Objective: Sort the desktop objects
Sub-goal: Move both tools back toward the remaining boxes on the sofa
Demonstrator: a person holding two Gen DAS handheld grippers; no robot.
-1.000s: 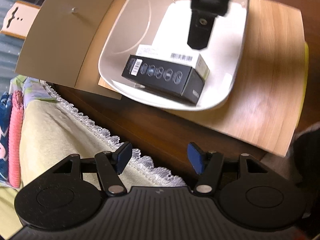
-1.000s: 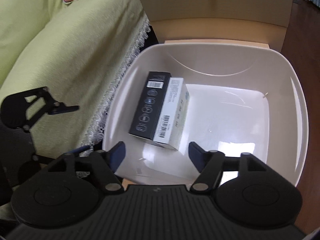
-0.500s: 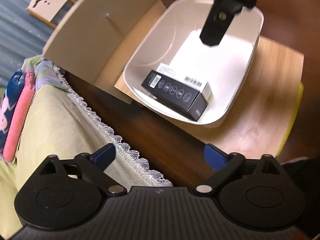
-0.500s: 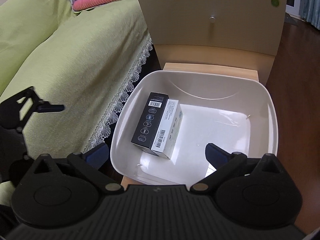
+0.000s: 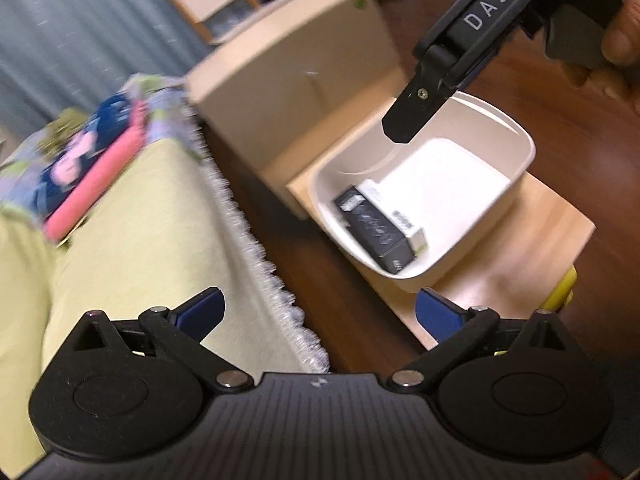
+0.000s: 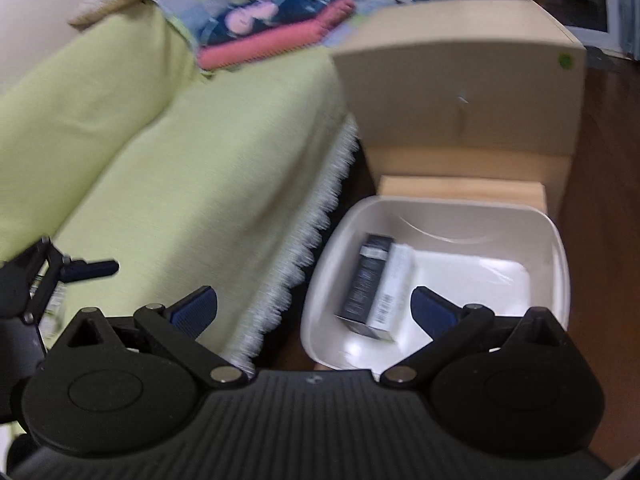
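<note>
A black box (image 5: 374, 234) (image 6: 362, 276) and a white box (image 5: 400, 216) (image 6: 390, 288) lie side by side in the left part of a cream plastic basin (image 5: 520, 148) (image 6: 560, 248). The basin rests on a light wooden board (image 5: 532, 240). My left gripper (image 5: 320, 312) is open and empty, held well back from the basin over the sofa edge. My right gripper (image 6: 314, 308) is open and empty too, raised above the basin's near rim. In the left wrist view the right gripper (image 5: 400, 128) comes in from the top right, held by a hand (image 5: 620, 40).
A green sofa cover with a lace fringe (image 6: 180, 152) (image 5: 140, 232) lies left of the basin, folded clothes (image 6: 272, 24) at its far end. A beige cabinet (image 6: 460, 80) (image 5: 296, 80) stands behind the basin. The floor (image 6: 600, 200) is dark wood. A yellow thing (image 5: 562, 288) peeks out beside the board.
Both grippers have pulled back and up from the basin, and their fingers have spread wider apart. The two boxes stay in the basin.
</note>
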